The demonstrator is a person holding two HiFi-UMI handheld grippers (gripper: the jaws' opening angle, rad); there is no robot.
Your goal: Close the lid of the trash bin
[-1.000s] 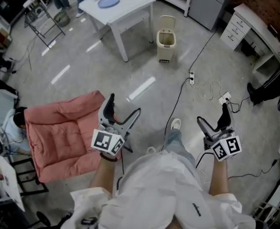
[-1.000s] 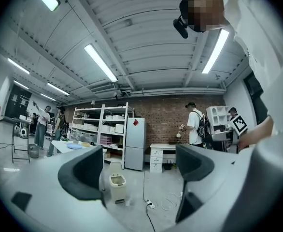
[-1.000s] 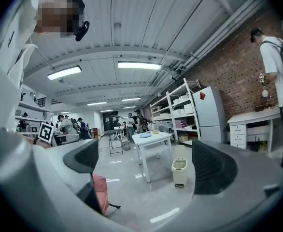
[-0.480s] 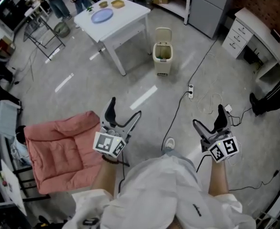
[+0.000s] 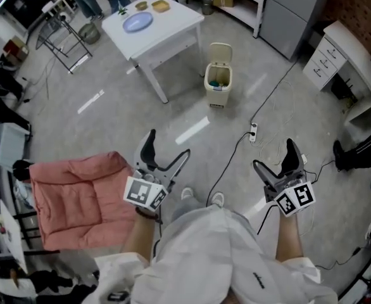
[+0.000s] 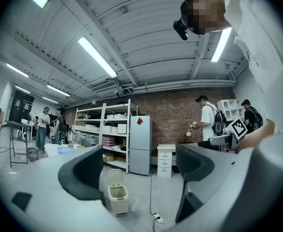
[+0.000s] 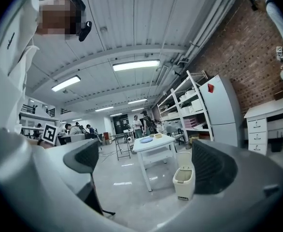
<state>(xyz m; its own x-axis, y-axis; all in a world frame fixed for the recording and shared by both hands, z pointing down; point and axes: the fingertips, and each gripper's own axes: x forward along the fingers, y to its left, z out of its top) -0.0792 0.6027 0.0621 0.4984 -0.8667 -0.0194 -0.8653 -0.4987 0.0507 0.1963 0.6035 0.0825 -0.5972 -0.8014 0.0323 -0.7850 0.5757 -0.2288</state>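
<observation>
A small cream trash bin [image 5: 218,76] stands on the grey floor beside the white table, its lid raised upright at the back. It also shows between the jaws as the trash bin [image 6: 118,196] in the left gripper view and the trash bin [image 7: 184,180] in the right gripper view. My left gripper [image 5: 166,147] is open and holds nothing, low in the head view and well short of the bin. My right gripper [image 5: 274,156] is open and holds nothing too, to the bin's lower right and far from it.
A white table [image 5: 152,24] with a blue plate [image 5: 138,22] stands left of the bin. A pink cushioned chair [image 5: 71,194] lies at my left. A power strip [image 5: 253,133] and cables trail on the floor. White drawers [image 5: 320,68] and shelving line the right wall.
I have walked forward: the pink chair has slid down and left in the head view. Both grippers stay open at about the same spots.
</observation>
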